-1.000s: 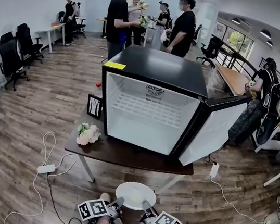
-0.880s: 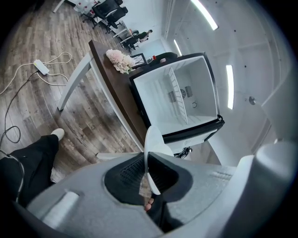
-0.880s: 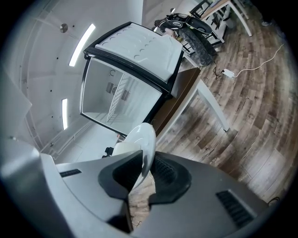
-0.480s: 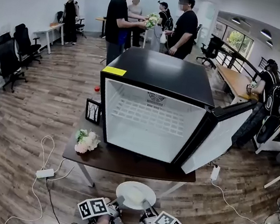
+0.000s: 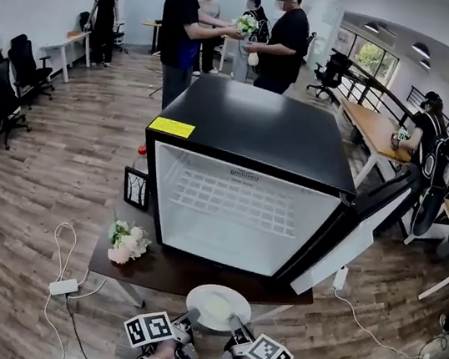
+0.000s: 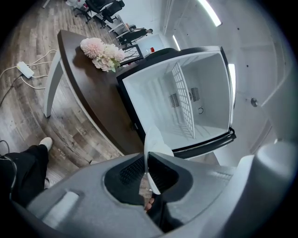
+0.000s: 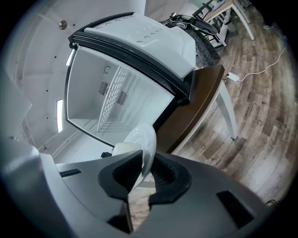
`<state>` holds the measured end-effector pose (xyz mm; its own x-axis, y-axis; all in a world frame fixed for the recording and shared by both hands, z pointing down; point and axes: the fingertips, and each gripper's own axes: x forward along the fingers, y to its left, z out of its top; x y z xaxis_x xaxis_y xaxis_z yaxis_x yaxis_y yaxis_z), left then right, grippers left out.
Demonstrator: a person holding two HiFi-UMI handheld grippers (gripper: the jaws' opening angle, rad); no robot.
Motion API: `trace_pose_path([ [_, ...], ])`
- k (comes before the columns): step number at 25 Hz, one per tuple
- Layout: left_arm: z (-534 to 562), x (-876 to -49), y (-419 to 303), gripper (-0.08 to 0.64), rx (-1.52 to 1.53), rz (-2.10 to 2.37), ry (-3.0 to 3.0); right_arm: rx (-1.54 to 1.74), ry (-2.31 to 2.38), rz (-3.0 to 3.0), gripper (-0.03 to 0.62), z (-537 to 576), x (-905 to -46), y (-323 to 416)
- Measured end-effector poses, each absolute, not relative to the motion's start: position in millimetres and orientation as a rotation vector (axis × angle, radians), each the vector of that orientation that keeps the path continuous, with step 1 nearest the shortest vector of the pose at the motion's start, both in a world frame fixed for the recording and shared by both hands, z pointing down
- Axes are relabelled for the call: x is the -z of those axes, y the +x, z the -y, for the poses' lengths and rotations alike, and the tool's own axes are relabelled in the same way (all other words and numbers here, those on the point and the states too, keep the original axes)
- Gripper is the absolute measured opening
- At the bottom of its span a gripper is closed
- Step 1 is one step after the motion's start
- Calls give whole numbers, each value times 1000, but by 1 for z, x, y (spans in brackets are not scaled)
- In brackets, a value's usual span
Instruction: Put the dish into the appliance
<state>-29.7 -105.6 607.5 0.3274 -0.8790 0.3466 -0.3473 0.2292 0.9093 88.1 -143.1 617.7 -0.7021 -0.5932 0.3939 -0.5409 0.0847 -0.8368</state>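
A white dish (image 5: 219,307) hangs level just over the front edge of the table, in front of the appliance, a black mini fridge (image 5: 253,132) with a white inside and a wire shelf. My left gripper (image 5: 187,322) is shut on the dish's near left rim and my right gripper (image 5: 236,332) on its near right rim. The left gripper view has the dish (image 6: 153,146) edge-on between the jaws of the left gripper (image 6: 148,169), with the fridge (image 6: 186,107) ahead. The right gripper view likewise has the dish (image 7: 142,144) in the right gripper (image 7: 139,169), before the fridge (image 7: 107,97).
The fridge door (image 5: 350,237) stands open to the right. On the dark table (image 5: 168,271) lie a flower bunch (image 5: 126,241) and a small picture frame (image 5: 135,188) left of the fridge. Cables and a power strip (image 5: 64,286) lie on the floor. Several people stand behind.
Both grippers have carried the dish forward toward the fridge. It was short of the table and now hangs over the table's front edge. The fridge looks nearer.
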Motion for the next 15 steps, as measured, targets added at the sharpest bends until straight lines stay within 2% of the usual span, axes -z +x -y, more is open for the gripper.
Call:
trace_pose_path([
  [15,192,-608,-82,32,397,1167,1441,1675,-1344,-2146,61,216,-620,39],
])
